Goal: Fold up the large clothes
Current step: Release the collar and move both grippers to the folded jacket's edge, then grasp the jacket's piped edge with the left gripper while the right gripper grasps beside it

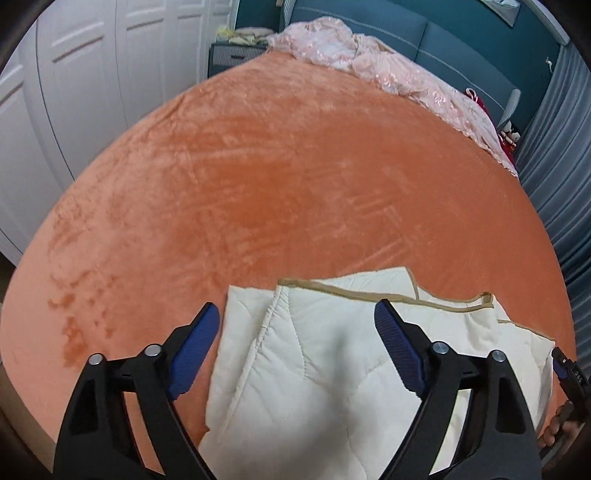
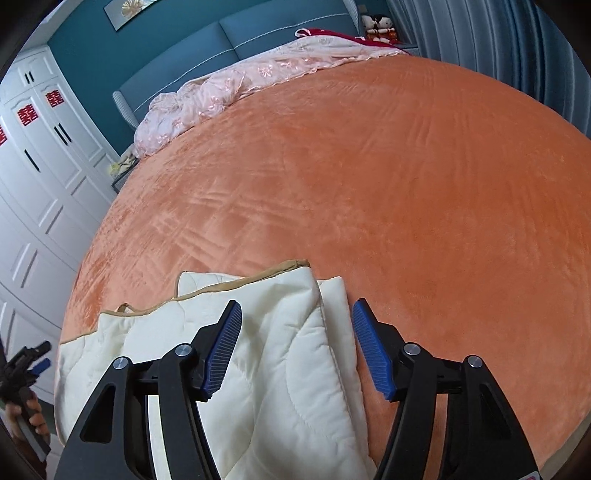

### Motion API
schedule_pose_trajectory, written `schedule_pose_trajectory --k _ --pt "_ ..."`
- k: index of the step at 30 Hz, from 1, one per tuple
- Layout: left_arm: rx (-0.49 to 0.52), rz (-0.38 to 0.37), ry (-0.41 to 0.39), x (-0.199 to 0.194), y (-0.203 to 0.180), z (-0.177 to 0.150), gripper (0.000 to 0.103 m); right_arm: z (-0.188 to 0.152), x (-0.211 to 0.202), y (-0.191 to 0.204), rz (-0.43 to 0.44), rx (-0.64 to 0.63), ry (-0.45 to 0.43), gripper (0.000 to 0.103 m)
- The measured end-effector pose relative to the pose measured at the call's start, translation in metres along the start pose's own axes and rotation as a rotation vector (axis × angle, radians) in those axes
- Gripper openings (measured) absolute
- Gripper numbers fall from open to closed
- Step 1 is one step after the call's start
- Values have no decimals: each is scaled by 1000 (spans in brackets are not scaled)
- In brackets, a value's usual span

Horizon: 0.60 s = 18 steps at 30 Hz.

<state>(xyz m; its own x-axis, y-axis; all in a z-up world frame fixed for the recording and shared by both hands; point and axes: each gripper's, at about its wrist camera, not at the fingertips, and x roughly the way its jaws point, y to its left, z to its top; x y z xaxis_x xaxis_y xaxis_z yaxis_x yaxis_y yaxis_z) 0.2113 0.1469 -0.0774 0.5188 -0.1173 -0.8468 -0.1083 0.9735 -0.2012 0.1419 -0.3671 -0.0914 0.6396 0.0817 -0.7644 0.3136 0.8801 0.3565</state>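
Cream quilted garment (image 1: 332,369) folded at near edge of orange bed (image 1: 258,184). Left gripper (image 1: 297,332), right gripper (image 2: 297,328) both wide, empty, hovering above. Next fold: pinch matching corners, keep edges aligned.

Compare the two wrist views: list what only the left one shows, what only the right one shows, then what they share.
Left wrist only: the nightstand front beside the bed, and the garment's left edge. Right wrist only: red emblems on the wardrobe doors, a framed picture, the dolls clearly. Shared: the cream quilted garment on the orange blanket, the pink bedding, the blue headboard, each gripper open.
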Motion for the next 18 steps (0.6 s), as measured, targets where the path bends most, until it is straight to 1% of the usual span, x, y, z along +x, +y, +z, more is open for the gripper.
schedule_pose_trajectory --k 1,2,3,4,5,6,7,9,11,13,16,18 --pt "-23 -17 36 11 2 -1 69 1 4 1 9 4 3 53" --pt "-44 -40 60 19 5 -1 62 3 8 2 20 10 10 46" --pt "-74 -58 89 26 8 -2 48 5 13 4 25 15 28 31" --pt "-97 -69 99 31 10 -1 40 8 17 6 23 15 38 11" --pt "-119 -73 92 31 12 0 26 11 17 11 30 9 40 9" --pt "-135 -70 77 30 14 2 16 14 13 15 34 0 13 8" --pt "-148 -77 55 26 16 5 13 18 8 21 41 -11 -20 8" --pt "-151 -69 17 20 15 11 11 25 0 30 54 -24 -72 8" --pt "-134 -30 1 22 12 14 10 31 1 36 40 -27 -99 8" --pt "-107 30 7 34 7 13 10 33 14 37 -5 -33 -84 8" --pt "-90 89 32 56 5 7 10 27 39 28 -52 -10 -28 8" --pt "-73 116 35 68 6 0 11 18 54 21 -90 -16 0 8"
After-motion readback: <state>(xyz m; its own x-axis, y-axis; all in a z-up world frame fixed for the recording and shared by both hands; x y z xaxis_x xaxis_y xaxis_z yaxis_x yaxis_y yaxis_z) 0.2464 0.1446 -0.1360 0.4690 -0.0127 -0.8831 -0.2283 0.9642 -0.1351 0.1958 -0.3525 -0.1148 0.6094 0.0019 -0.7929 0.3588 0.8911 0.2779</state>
